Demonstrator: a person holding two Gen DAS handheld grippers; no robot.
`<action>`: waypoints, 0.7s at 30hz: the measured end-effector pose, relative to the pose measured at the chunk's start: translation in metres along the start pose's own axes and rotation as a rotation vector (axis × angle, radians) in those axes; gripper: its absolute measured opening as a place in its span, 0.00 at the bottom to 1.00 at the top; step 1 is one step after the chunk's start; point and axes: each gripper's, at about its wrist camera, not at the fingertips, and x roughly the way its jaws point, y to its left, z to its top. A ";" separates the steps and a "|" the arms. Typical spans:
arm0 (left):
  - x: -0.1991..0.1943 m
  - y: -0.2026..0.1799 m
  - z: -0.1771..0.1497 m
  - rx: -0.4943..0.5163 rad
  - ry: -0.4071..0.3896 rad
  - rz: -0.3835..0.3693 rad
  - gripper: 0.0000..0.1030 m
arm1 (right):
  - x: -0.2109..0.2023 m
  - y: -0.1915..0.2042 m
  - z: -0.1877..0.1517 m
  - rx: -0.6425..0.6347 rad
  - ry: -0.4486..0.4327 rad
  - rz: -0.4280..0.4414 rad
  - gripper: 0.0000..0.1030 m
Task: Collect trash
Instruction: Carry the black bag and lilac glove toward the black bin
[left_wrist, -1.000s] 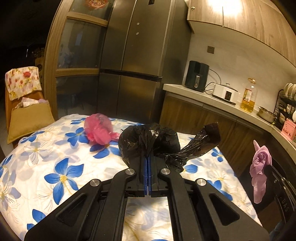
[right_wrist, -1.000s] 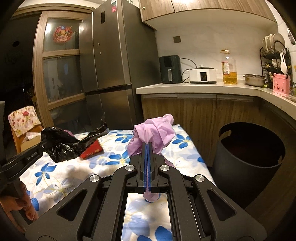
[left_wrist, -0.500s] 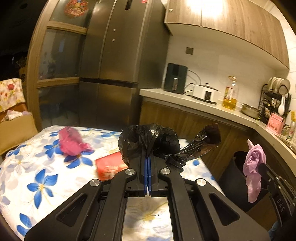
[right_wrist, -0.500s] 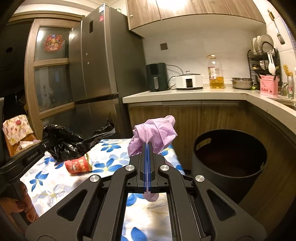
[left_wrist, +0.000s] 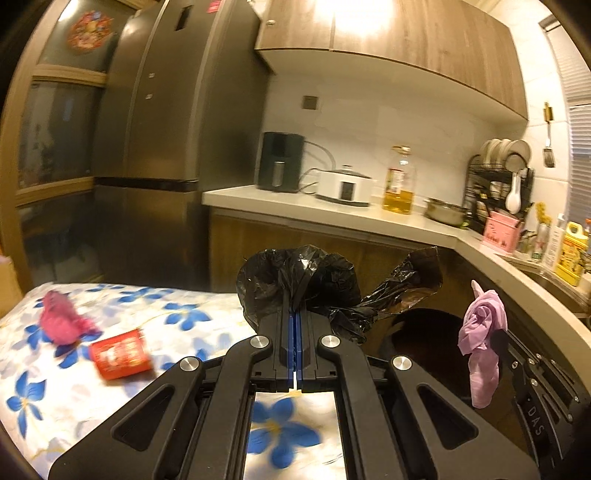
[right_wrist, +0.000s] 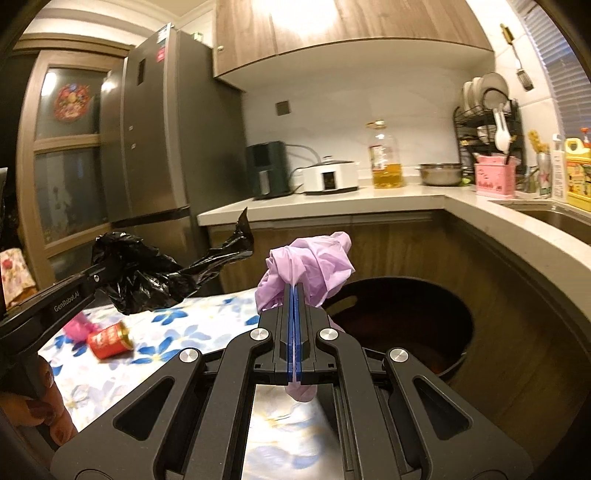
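My left gripper (left_wrist: 295, 308) is shut on a crumpled black plastic bag (left_wrist: 314, 280) and holds it in the air above the table's right end. My right gripper (right_wrist: 293, 291) is shut on a crumpled lilac plastic bag (right_wrist: 314, 262), held just left of a dark round bin (right_wrist: 406, 325) that stands on the floor by the cabinets. The black bag (right_wrist: 147, 277) and the lilac bag (left_wrist: 482, 328) each show in the other wrist view. A red can (left_wrist: 122, 354) lies on its side on the flowered tablecloth (left_wrist: 184, 325), next to a pink crumpled bag (left_wrist: 61, 317).
A kitchen counter (right_wrist: 369, 199) curves round behind and to the right of the bin, with an air fryer, a cooker, an oil bottle (right_wrist: 384, 158) and a dish rack. A steel fridge (left_wrist: 166, 147) stands behind the table.
Both grippers have swung right with their bags, away from the table's middle and toward the bin. The bin now looms larger in the right wrist view; the can has come into sight.
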 end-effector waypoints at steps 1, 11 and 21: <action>0.004 -0.008 0.001 0.007 0.001 -0.015 0.00 | 0.000 -0.006 0.001 0.005 -0.003 -0.010 0.00; 0.027 -0.066 0.005 0.052 0.005 -0.144 0.00 | 0.004 -0.052 0.010 0.037 -0.019 -0.096 0.00; 0.057 -0.100 -0.006 0.086 0.052 -0.224 0.00 | 0.013 -0.074 0.009 0.050 0.001 -0.126 0.00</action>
